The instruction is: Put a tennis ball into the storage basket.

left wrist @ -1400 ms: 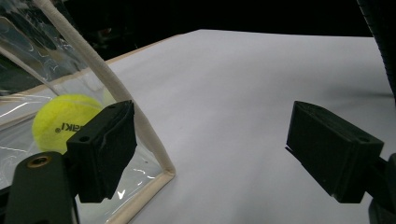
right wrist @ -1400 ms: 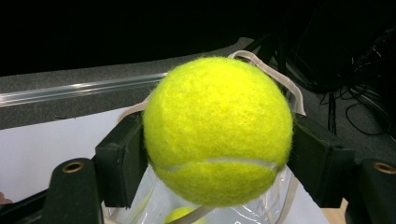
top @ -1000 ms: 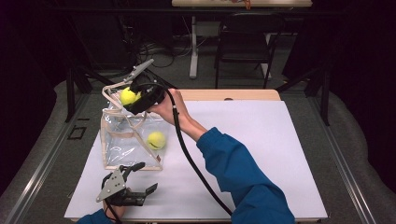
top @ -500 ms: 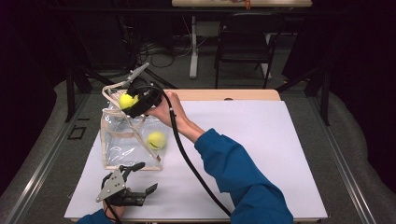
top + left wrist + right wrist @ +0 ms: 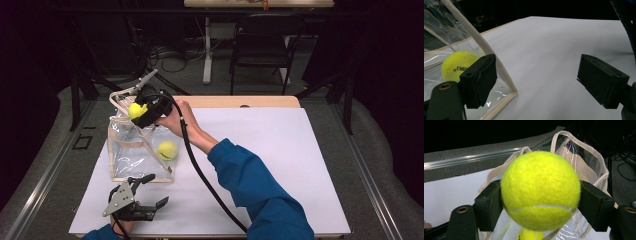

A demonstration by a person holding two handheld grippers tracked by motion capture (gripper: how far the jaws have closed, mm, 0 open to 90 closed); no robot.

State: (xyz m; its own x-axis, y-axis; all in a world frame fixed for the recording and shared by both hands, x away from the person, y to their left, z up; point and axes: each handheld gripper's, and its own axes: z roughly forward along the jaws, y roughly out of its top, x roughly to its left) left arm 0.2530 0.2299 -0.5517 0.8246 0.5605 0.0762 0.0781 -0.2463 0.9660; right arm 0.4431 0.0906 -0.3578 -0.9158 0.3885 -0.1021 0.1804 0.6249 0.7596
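The right gripper (image 5: 141, 111) clamps a tennis ball (image 5: 540, 190) directly above the mouth of the clear plastic bag (image 5: 131, 150), so release drops it straight down; a second ball (image 5: 167, 150) lies inside; the left gripper (image 5: 150, 190) rests wide open, empty, beside the bag's near corner

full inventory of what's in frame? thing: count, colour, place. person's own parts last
tennis ball: 2, yellow-green; one held tennis ball between the right gripper's jaws above the bag's mouth, one bagged tennis ball lying inside the bag
bag: 1, clear plastic with cream trim and handles, standing at the table's left side
table: 1, white top with a wooden far edge
chair: 1, dark, on the floor beyond the table
right gripper: 1, black, jaws clamped on the held ball over the bag
left gripper: 1, black with a grey plate, jaws open and nothing between them, low on the table near the bag's front corner
sleeve: 1, blue, on the right arm
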